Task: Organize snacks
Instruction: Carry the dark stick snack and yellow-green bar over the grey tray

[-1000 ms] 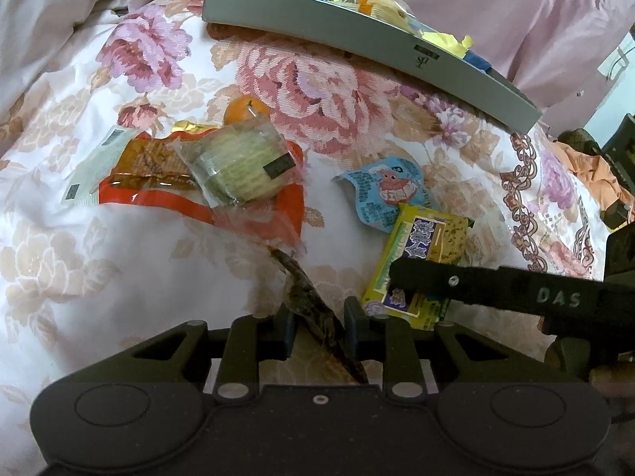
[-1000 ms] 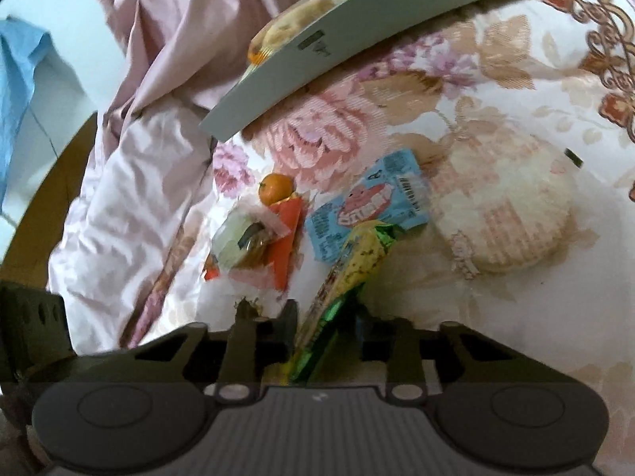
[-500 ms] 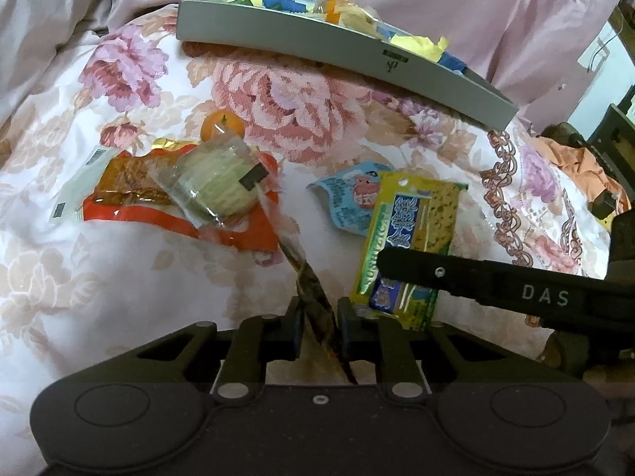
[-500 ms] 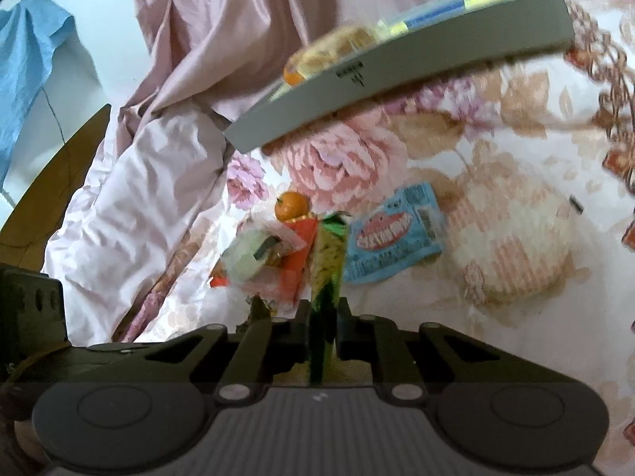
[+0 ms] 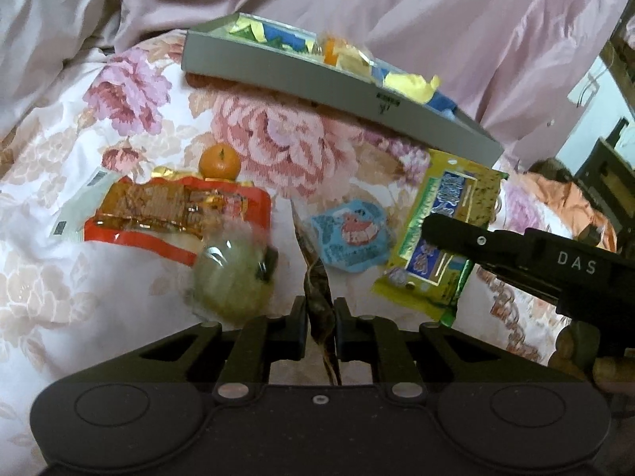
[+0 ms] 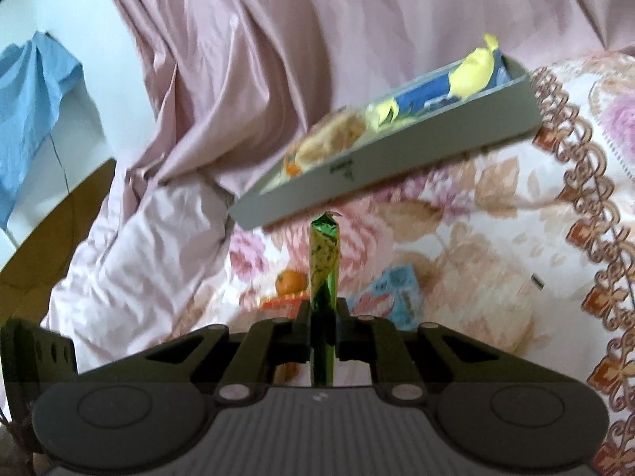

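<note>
My left gripper (image 5: 320,309) is shut on a thin brown packet (image 5: 313,277), seen edge-on above the floral bedspread. A round green pastry in clear wrap (image 5: 234,273) lies blurred just left of its fingers. My right gripper (image 6: 322,317) is shut on a yellow-green snack packet (image 6: 323,261). In the left wrist view the right gripper (image 5: 436,234) holds that packet (image 5: 448,214) flat, above the bed. The grey tray (image 5: 317,79) (image 6: 397,166) with yellow and blue wrappers lies beyond both. A red packet (image 5: 178,206), a tangerine (image 5: 219,162) and a blue packet (image 5: 349,234) lie on the bed.
Pink bedding (image 5: 397,8) is piled behind the tray. A white labelled packet (image 5: 79,202) lies at the far left. A blue cloth (image 6: 31,99) hangs beside a wooden edge (image 6: 59,214). A hand (image 5: 595,357) grips the right tool.
Both grippers have risen with their packets and tilted toward the tray. The green pastry has slid off the red packet toward my left gripper. The yellow-green packet has moved up and right.
</note>
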A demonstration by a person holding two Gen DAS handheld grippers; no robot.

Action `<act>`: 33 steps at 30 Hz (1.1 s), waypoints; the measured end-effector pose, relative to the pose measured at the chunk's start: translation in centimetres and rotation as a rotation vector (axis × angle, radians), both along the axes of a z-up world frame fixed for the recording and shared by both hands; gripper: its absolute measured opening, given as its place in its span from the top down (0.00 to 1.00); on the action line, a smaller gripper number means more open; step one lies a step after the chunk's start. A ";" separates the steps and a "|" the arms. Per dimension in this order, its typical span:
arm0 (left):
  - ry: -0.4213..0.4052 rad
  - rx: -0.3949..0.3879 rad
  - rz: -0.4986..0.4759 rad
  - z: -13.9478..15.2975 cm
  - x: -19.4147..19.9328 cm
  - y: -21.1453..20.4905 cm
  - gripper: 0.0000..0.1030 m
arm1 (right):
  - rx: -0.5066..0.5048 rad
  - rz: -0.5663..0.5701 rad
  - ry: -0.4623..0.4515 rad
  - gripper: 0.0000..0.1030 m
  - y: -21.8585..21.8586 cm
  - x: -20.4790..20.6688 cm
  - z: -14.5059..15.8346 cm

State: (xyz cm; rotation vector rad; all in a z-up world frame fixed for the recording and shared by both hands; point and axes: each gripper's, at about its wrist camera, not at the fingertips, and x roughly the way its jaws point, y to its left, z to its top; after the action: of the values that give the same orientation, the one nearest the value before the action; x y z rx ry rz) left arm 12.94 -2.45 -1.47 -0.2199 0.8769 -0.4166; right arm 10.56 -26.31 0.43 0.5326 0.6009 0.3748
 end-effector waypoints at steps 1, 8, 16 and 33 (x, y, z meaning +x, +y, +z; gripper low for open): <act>-0.010 -0.009 0.002 0.2 0.0 0.1 0.87 | 0.008 -0.007 -0.005 0.89 -0.2 0.0 0.1; -0.069 -0.046 0.022 2.5 0.3 -0.1 0.87 | 0.049 -0.047 -0.053 0.88 -1.6 0.5 1.2; -0.202 -0.099 0.053 7.3 4.0 -3.1 0.87 | 0.145 -0.127 -0.192 0.88 -5.1 1.6 3.0; -0.306 -0.065 0.035 11.7 14.4 -11.6 0.87 | 0.194 -0.289 -0.282 0.88 -10.5 9.4 3.4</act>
State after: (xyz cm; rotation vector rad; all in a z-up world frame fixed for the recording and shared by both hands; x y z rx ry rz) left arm 27.31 -14.10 10.25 -0.2239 0.5594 -0.4332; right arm 20.01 -36.81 3.82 0.7272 0.2111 0.2289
